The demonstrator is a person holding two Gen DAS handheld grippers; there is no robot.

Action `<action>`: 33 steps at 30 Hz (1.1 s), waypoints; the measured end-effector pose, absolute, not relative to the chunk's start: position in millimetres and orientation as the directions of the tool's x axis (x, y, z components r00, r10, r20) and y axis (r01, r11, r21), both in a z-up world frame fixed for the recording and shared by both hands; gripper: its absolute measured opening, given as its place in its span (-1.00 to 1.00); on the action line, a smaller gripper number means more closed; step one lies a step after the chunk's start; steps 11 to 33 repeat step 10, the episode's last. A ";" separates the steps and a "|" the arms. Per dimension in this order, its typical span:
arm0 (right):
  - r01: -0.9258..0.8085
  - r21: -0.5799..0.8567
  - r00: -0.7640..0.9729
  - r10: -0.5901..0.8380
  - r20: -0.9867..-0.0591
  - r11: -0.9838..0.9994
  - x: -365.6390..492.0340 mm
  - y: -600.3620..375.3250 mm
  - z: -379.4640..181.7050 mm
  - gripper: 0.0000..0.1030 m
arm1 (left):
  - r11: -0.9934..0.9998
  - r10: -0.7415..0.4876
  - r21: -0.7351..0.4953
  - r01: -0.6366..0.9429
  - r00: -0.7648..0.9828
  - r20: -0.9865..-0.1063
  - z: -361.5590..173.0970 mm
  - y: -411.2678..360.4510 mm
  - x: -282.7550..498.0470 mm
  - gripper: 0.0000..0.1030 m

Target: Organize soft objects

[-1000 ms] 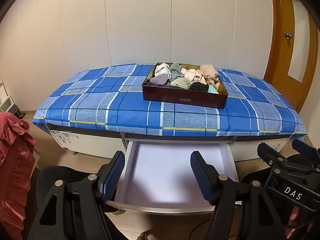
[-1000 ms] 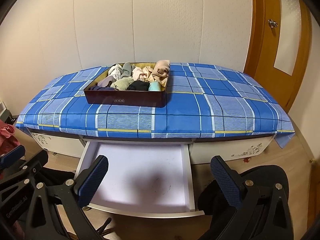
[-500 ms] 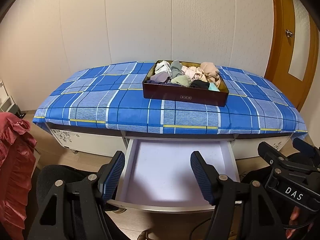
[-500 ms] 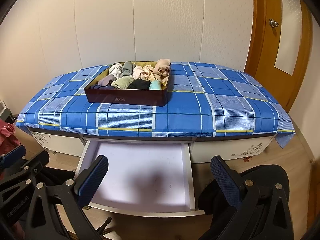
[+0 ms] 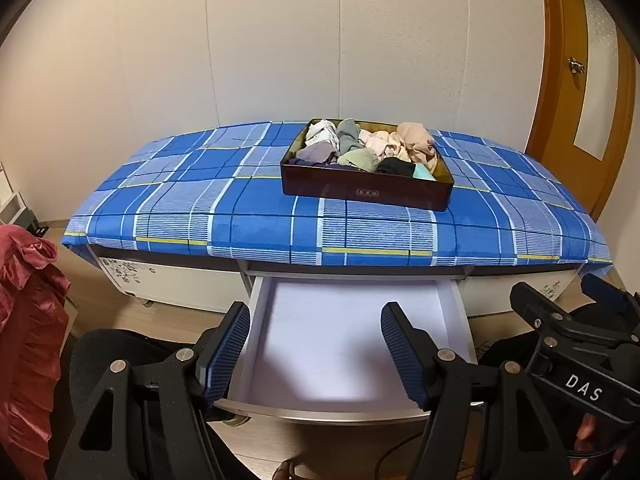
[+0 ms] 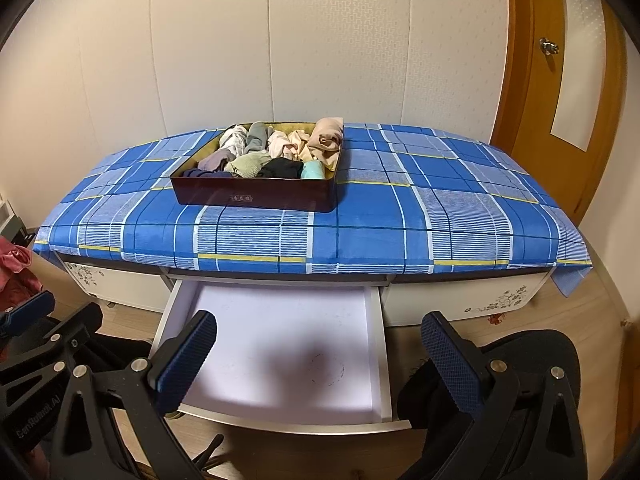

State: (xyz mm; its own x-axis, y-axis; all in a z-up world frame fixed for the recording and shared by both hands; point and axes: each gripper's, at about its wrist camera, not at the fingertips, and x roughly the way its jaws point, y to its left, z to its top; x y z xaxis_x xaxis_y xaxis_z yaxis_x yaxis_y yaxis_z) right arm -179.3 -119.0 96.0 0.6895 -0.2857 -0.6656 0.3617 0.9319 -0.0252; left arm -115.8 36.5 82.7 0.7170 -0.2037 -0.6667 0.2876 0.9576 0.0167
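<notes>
A dark brown box rests on a low cabinet draped in blue plaid cloth. Inside it lie several rolled soft garments in beige, grey, green, black and teal. Below the cloth a white drawer is pulled out with nothing in it. My left gripper hangs open in front of the drawer, nothing between its blue pads. My right gripper is open wider, also over the drawer, holding nothing. Both are well short of the box.
A wooden door stands at the right. Red ruffled fabric hangs at the left. A black chair seat sits below right of the drawer. White wall panels back the cabinet. Wood floor shows beside the drawer.
Both views have drifted slightly, so the cabinet and box sit a little higher in frame. Neither gripper's opening differs, and nothing on the cabinet has moved.
</notes>
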 end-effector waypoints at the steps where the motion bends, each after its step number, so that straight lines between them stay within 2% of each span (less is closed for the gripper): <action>1: 0.362 -0.026 0.689 -0.286 -0.666 0.932 -179.1 -119.1 95.5 0.99 | 0.957 -0.203 0.017 0.289 0.715 -0.669 82.3 36.1 -115.5 0.34; 6: 0.365 -0.018 0.684 -0.281 -0.673 0.931 -176.0 -122.4 92.6 0.99 | 0.958 -0.211 -0.002 0.287 0.698 -0.685 78.9 34.9 -110.7 0.27; 33: 0.365 -0.004 0.678 -0.269 -0.684 0.931 -171.7 -126.4 89.5 0.99 | 0.960 -0.194 0.014 0.281 0.697 -0.691 75.6 31.1 -107.7 0.27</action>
